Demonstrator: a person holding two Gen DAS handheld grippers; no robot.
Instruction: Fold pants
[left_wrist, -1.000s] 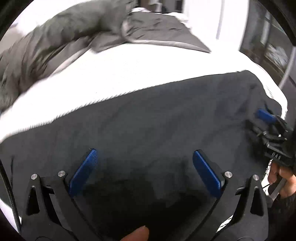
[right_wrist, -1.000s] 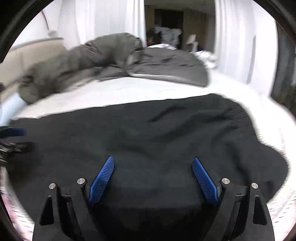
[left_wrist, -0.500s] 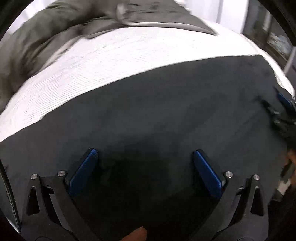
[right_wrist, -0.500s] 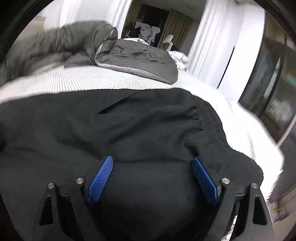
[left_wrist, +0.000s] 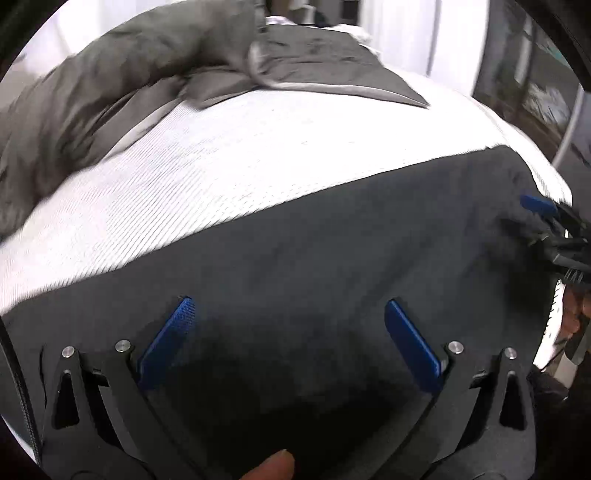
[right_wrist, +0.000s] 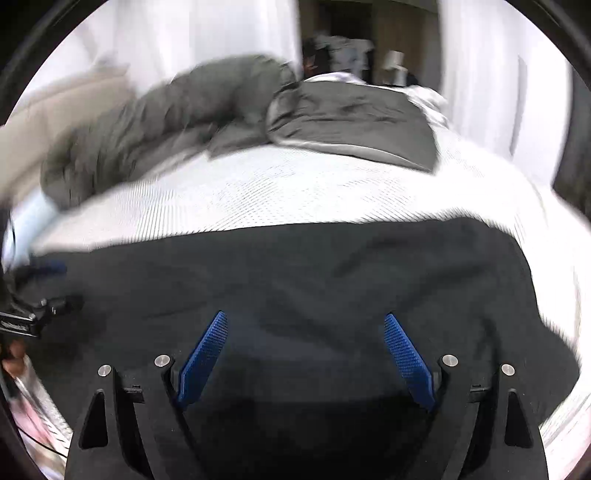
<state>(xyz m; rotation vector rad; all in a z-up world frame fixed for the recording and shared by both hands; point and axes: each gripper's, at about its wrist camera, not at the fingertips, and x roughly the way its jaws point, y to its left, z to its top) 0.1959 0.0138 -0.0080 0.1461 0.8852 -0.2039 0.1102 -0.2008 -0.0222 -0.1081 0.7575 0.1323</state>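
Black pants lie spread across the near part of a white bed; they also fill the lower half of the right wrist view. My left gripper is open and empty just above the cloth near its left end. My right gripper is open and empty above the cloth's right part. In the left wrist view the right gripper shows at the far right edge of the pants. In the right wrist view the left gripper shows at the far left edge.
A rumpled grey duvet and a dark grey pillow or blanket lie at the far side of the bed. White curtains hang behind. The bed's right edge drops off beside the pants.
Both cameras have swung; the right view turned back left and now faces the bed's middle. The left view tilted up, showing more white sheet. Both grippers stayed open and empty.
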